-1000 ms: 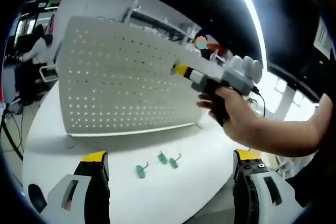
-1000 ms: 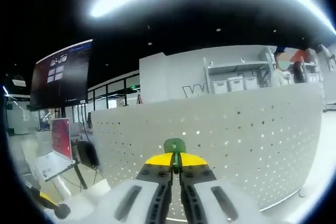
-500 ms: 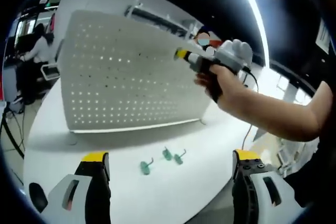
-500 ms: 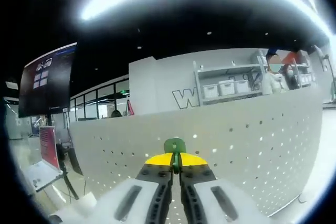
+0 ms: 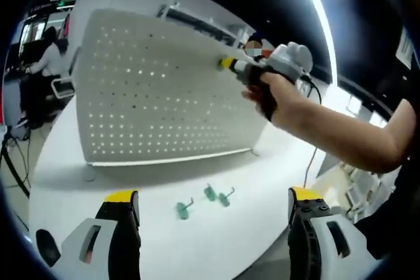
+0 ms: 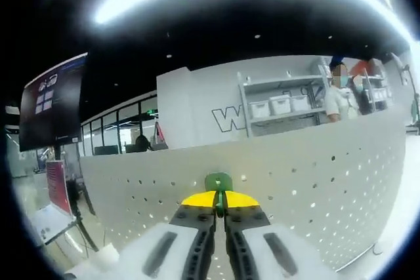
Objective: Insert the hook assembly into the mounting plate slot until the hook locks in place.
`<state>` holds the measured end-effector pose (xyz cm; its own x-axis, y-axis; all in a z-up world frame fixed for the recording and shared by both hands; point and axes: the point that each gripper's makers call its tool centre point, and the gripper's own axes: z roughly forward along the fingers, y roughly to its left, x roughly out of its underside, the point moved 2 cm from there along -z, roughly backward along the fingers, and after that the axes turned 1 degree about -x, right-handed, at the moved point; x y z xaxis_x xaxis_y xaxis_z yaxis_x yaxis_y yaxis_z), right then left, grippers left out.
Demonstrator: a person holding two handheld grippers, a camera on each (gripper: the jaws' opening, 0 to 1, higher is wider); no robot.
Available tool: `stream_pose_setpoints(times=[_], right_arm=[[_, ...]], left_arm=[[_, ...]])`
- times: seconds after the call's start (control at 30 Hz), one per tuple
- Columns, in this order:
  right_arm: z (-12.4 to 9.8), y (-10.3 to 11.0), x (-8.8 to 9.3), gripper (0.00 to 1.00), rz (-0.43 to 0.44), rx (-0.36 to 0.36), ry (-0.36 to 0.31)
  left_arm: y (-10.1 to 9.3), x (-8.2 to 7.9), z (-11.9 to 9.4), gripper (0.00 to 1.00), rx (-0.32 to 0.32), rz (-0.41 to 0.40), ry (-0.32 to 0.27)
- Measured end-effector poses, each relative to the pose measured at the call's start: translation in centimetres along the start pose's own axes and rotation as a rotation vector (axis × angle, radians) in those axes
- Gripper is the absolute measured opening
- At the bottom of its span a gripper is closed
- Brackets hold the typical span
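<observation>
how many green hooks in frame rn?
4. Three small green plastic hooks lie loose on the white table. A fourth is pinched in the right claw at the white pegboard. Others may be hidden.

1. A large dark letter "W" (image 6: 225,119) stands on the pale wall in the right gripper view, just left of the frame's centre and just left of the shelf unit. The strokes after it are cut off by the shelf, so no more of the word can be read.
2. The dark screen (image 6: 52,100) at the left of the same frame carries small light panels, too small to read.
3. The red sign (image 6: 58,185) at the lower left edge shows pale marks, also unreadable.
4. In the left gripper view, a white paper (image 5: 402,49) at the far right edge has dark lines that cannot be made out.
</observation>
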<state>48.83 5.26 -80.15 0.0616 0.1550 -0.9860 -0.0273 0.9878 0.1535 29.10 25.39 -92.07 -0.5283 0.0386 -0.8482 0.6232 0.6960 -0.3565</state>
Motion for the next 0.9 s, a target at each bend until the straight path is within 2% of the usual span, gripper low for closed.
stream_pose_setpoints(times=[0.13,0.37,0.43,0.6,0.7,0.77,0.9], right_arm=[[0.4,0.1,0.3,0.00,-0.021,0.006,0.012],[0.4,0.3,0.6,0.00,-0.052,0.029,0.005],[0.4,0.2,0.8,0.00,-0.026,0.034,0.007],[0.5,0.2,0.8,0.00,-0.032,0.037,0.014],[0.6,0.2,0.8,0.01,-0.032,0.033,0.012],[0.4,0.3,0.8,0.01,-0.062,0.031,0.014],[0.4,0.5,0.7,0.06,-0.029,0.024,0.025]], left_arm=[[0.0,0.8,0.0,0.96,0.002,-0.005,0.018],[0.2,1.0,-0.2,0.96,-0.002,-0.010,0.026],[0.4,1.0,-0.2,0.96,-0.008,-0.009,0.028],[0.7,0.8,-0.3,0.96,-0.012,-0.019,0.020],[0.7,0.9,-0.2,0.95,-0.018,-0.004,0.028],[0.9,1.1,-0.1,0.96,-0.039,0.033,0.044],[0.6,1.1,0.1,0.96,-0.032,0.033,0.047]])
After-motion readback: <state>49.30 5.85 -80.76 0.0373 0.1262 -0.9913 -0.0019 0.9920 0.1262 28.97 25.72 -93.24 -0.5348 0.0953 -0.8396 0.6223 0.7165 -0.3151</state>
